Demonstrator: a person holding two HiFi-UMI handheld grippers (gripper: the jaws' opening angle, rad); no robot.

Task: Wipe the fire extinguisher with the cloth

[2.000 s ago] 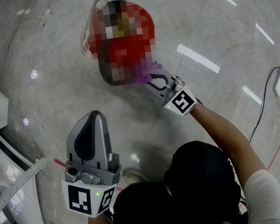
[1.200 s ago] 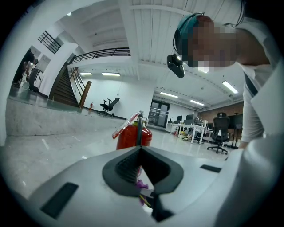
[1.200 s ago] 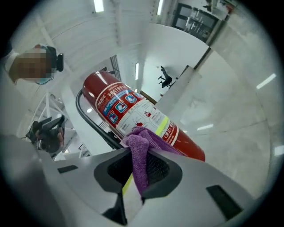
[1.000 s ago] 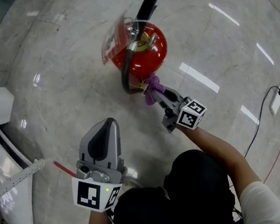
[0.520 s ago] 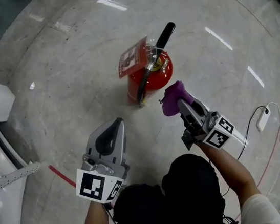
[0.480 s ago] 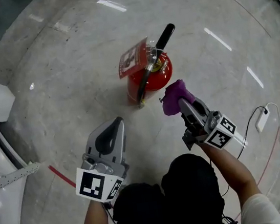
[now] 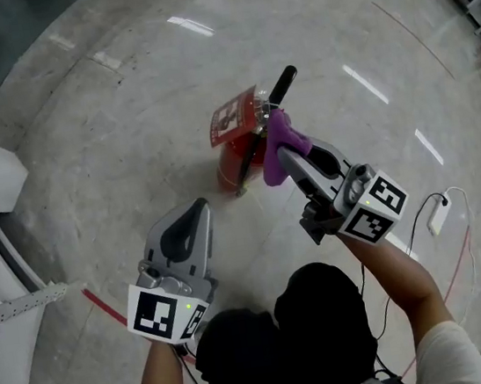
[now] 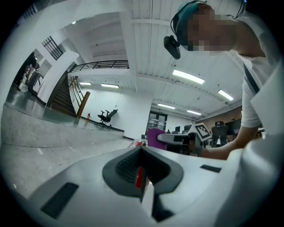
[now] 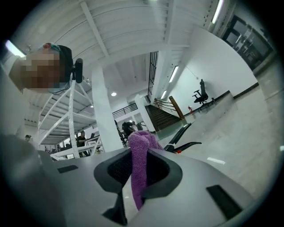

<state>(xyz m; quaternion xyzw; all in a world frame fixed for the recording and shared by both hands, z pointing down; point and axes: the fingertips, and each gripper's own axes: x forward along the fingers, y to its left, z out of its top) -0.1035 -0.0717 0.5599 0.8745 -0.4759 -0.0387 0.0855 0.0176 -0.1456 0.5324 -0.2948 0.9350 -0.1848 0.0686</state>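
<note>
Under both pairs of fingers, a polished pale stone floor (image 7: 127, 140), streaked with reflected ceiling lights. Behind the fingers, at the bottom of the head view, the person (image 7: 319, 309) seen from above, with one forearm reaching out to each tool. To the left of the right fingers and well apart from them, the grey left gripper (image 7: 190, 211), a marker cube (image 7: 160, 316) at its rear. In the left gripper view, left gripper (image 8: 141, 153) with fingers pressed together and nothing gripped. Further right and reaching further out, the right gripper (image 7: 288, 160), with its own marker cube (image 7: 372, 208) towards the wrist. Just beyond the right fingertips, upright on the floor, the red fire extinguisher (image 7: 229, 163), with a red tag (image 7: 235, 121) at its neck, a black handle (image 7: 283, 83) angled up and away, and a black hose (image 7: 248, 152) down its side. Pinched between the right fingers, the purple cloth (image 7: 276, 142), bunched over the fingertips and overlapping the top of the fire extinguisher in the head view; cannot tell whether touching it. In the right gripper view, right gripper (image 9: 137, 170) clamped on the cloth (image 9: 141, 150), one end bulging above the fingers and the other trailing below, the black handle (image 9: 182, 131) just past it. Well to the right of the right fingers, a white power strip (image 7: 437, 219) on the floor with a thin cable (image 7: 461, 244) running from it.
</note>
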